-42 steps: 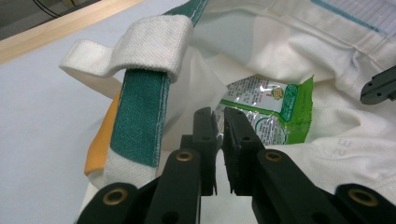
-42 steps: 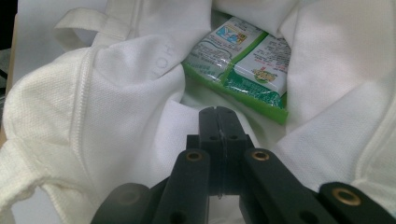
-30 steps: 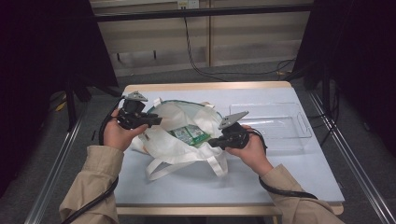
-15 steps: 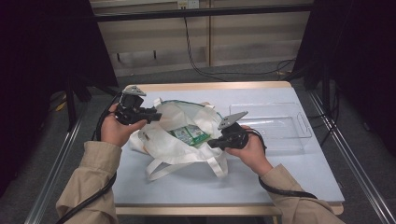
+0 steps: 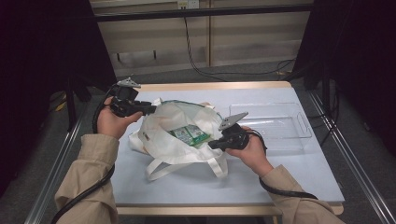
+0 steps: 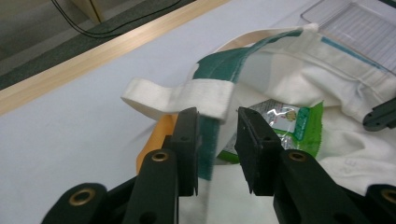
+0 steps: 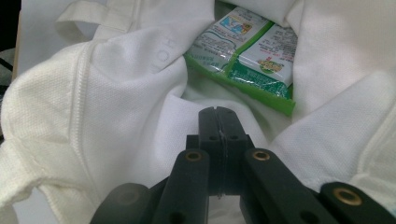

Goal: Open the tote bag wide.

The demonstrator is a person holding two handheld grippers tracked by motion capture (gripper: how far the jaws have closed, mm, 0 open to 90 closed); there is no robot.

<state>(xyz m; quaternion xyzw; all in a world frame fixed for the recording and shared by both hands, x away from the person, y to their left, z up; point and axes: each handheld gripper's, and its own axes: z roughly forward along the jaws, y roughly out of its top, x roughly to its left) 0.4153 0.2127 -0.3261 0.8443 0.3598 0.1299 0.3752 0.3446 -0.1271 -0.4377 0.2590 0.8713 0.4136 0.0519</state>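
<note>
Where the left gripper stands: at the left rim of the white tote bag [image 5: 177, 135], the left gripper [image 5: 148, 109] is held up off the table [image 5: 187, 186] in the person's left hand [image 5: 108, 122], pointing toward the bag.
Left gripper's jaws: apart, with a gap between the pads; the bag's green-edged rim [image 6: 210, 135] hangs down in that gap, close against the left pad, and the jaws have just been easing a little wider and in again. The pads do not press the cloth together.
Bag strap: a white handle loop [image 6: 177, 95] lies just above the tips of the left gripper's jaws.
Orange thing: a bit of something orange [image 6: 156, 140] shows behind the left jaw; what it is cannot be told.
Bag: lies crumpled on the pale blue table, mouth open, its handles [image 5: 187, 165] trailing toward the person.
Packets: green and white snack packets [image 5: 189, 135] lie inside the open bag, side by side [image 7: 247, 51].
Right gripper: the right gripper [image 5: 211, 144], in the right hand [image 5: 250, 151], sits at the bag's right edge.
Right gripper's jaws: pressed together, pinching the white cloth [image 7: 154, 140] of the bag.
Tray: a clear plastic tray [image 5: 280, 123] stands on the table right of the bag, behind the right hand.
</note>
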